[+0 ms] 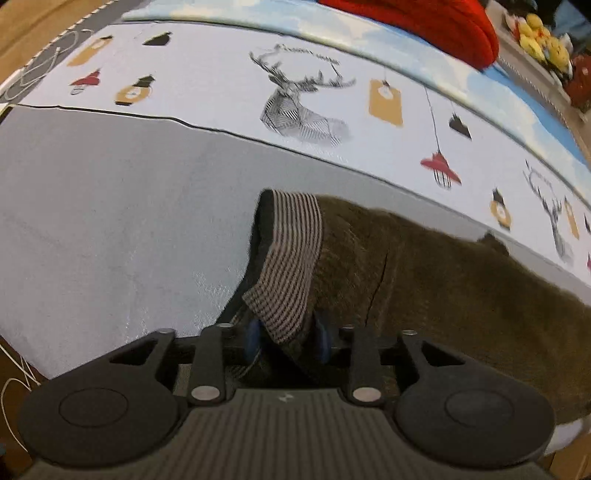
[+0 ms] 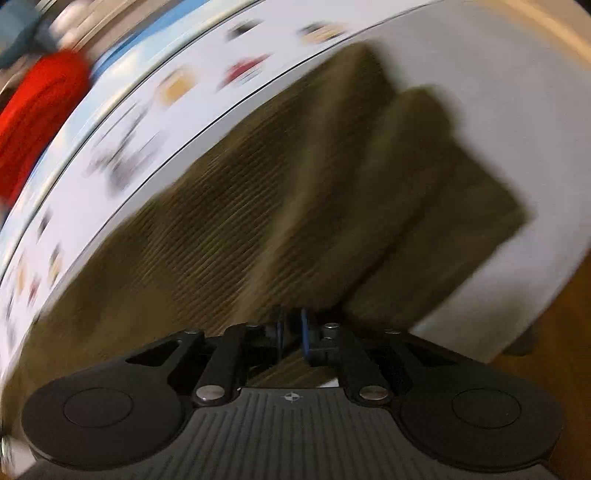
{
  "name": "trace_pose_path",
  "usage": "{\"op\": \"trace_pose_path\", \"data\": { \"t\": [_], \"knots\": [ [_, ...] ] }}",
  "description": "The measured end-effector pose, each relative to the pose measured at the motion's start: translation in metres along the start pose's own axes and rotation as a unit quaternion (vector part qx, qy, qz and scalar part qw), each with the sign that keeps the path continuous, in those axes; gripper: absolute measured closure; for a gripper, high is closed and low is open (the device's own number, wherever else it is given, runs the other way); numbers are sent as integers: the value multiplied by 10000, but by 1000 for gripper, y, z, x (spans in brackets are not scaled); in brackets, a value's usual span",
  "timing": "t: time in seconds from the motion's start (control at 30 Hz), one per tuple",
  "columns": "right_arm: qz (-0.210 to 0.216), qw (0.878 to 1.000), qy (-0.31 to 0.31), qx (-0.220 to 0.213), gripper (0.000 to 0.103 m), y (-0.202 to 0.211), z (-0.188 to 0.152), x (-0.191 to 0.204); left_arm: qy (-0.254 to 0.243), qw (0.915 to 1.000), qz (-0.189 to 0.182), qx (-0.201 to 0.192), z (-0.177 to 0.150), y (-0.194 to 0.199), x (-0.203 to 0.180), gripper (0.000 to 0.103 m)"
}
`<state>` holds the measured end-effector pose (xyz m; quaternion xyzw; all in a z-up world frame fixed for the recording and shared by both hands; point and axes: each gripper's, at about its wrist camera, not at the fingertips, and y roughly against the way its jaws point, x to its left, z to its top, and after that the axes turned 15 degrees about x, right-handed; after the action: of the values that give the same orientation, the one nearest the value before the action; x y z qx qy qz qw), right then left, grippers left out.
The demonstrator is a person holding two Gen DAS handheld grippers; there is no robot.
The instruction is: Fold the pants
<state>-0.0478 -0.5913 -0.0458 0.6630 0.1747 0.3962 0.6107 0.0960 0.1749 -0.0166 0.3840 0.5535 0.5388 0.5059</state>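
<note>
In the left wrist view, the left gripper (image 1: 286, 338), low in the centre of the frame, has its blue-padded fingers (image 1: 254, 338) closed to a narrow gap on the striped waistband (image 1: 293, 258) of the olive-brown pants (image 1: 443, 295), lifting that edge off the grey bedsheet (image 1: 110, 221). The pants run from the centre toward the lower right of the frame. Above them, a white cover (image 1: 221, 81) printed with deer, lamps and tags crosses the frame; a red cushion (image 1: 424, 26) lies at the upper right, with yellow-and-red items (image 1: 543, 40) at the far right edge, too small to identify.

The right wrist view is heavily motion-blurred. The right gripper (image 2: 291, 332), bottom centre, has its fingers nearly together, pinching an edge of the same pants (image 2: 258, 221), whose two legs spread toward the upper right of the frame over the pale sheet (image 2: 517, 110). The printed cover (image 2: 147, 122) arcs across the upper left, beside the red cushion (image 2: 33, 118). Brown floor (image 2: 569, 332) shows at lower right.
</note>
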Motion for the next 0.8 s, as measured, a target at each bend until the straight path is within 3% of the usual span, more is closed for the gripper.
{"op": "trace_pose_path", "data": {
  "t": [0.07, 0.13, 0.33, 0.37, 0.43, 0.5, 0.6, 0.67, 0.7, 0.73, 0.77, 0.8],
  "knots": [
    [38, 9979, -580, -292, 91, 9, 10, -28, 198, 9998, -26, -62, 0, 1, 6, 53],
    [123, 9929, -1057, -531, 91, 13, 18, -52, 263, 9996, 46, -63, 3, 1, 7, 52],
    [282, 9870, -1452, -631, 90, 2, 29, -70, 162, 9997, 155, -22, 9, -4, 3, 49],
    [284, 9853, -1529, -703, 87, 2, 33, -71, 158, 9998, 137, -12, 9, -4, 3, 46],
    [352, 9812, -1668, -910, 67, 6, 38, -78, 164, 9998, 62, 15, 9, -6, 2, 40],
    [292, 9793, -1720, -1028, 62, 6, 43, -81, 136, 9999, -6, 64, 9, -9, 2, 32],
    [213, 9774, -1817, -1057, 62, -3, 53, -88, 134, 9997, -51, 214, 9, -16, 2, 30],
    [266, 9768, -1870, -1013, 70, -9, 57, -92, 127, 9994, -33, 306, 10, -20, 2, 30],
    [272, 9768, -1852, -1040, 94, -12, 62, -91, 134, 9994, -40, 327, 10, -22, 2, 31],
    [230, 9772, -1809, -1088, 100, -10, 63, -91, 139, 9994, -33, 330, 10, -23, 2, 32],
    [196, 9768, -1774, -1182, 101, -6, 63, -89, 143, 9994, 12, 314, 11, -24, 1, 41],
    [198, 9749, -1768, -1338, 101, 0, 62, -87, 108, 9995, 125, 257, 11, -22, 1, 69]
  ]
}}
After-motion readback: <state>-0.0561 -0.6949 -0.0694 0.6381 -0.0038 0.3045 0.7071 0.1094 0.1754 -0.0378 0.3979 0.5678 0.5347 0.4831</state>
